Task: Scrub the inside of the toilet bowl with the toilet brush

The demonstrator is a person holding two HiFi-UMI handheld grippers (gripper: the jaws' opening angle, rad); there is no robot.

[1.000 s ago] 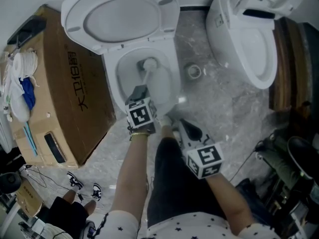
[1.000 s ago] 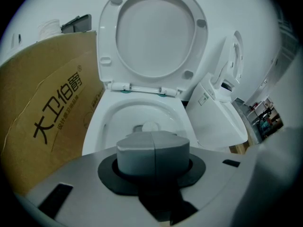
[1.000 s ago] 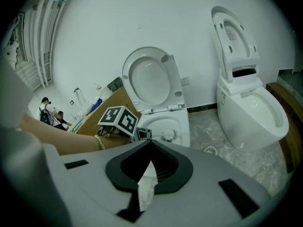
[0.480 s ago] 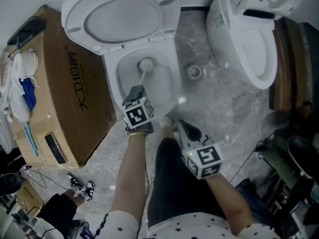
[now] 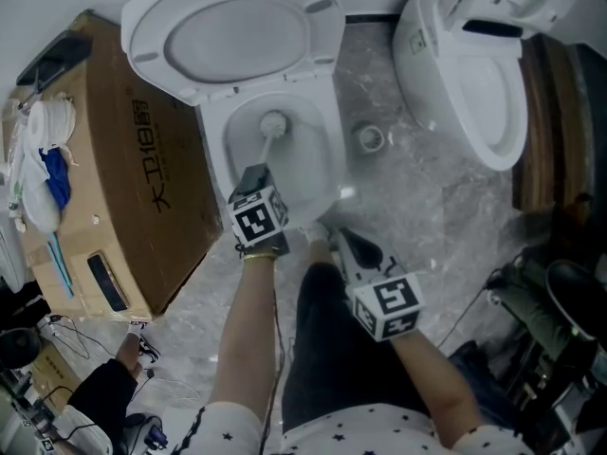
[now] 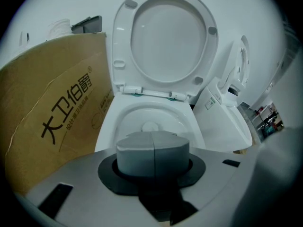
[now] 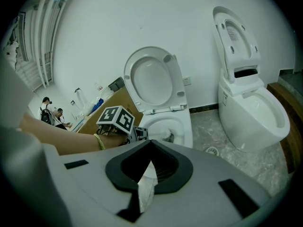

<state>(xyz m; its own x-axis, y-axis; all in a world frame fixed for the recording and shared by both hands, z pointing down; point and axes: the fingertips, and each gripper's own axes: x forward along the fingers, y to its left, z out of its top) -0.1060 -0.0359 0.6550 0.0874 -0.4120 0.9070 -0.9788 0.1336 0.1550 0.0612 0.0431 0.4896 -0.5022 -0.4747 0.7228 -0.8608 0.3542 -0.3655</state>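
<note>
**Toilet brush held down in the bowl by the left gripper**

Seen from above: a white toilet bowl (image 5: 318, 150) with its raised seat and lid (image 5: 232, 31) tipped back toward the wall. To its left a cardboard box (image 5: 133, 169), to its right a second toilet (image 5: 484, 83), all on a grey stone-look floor (image 5: 408, 188).

Left gripper (image 5: 258, 180) over the front half of the bowl, jaws closed on the handle of the toilet brush (image 5: 268, 145). From the jaws, the handle's long axis straight ahead and downward, away from the person, ending in the pale brush head low in the bowl, at or just beside the outlet. Whether the bristles are touching porcelain: too small to tell. In the left gripper view, only the shut grey jaws in the foreground, the handle hidden behind them, the round brush head showing just past them on the bowl's centre line.

Right gripper (image 5: 322, 233) held back, near the bowl's front rim and to its right, above a dark trouser leg (image 5: 322, 349). Jaws pinched on a white scrap (image 7: 146, 186), perhaps tissue. Apart from the brush handle.

Judged as mid-scrub. Next stroke probably a sideways sweep of the head, or a pull back along the handle's own line up the bowl wall toward the jaws. Left hand plainly the nearer, and the only one placed for it. Possible trouble: splashing, or the gripper knocking the rim.
</note>
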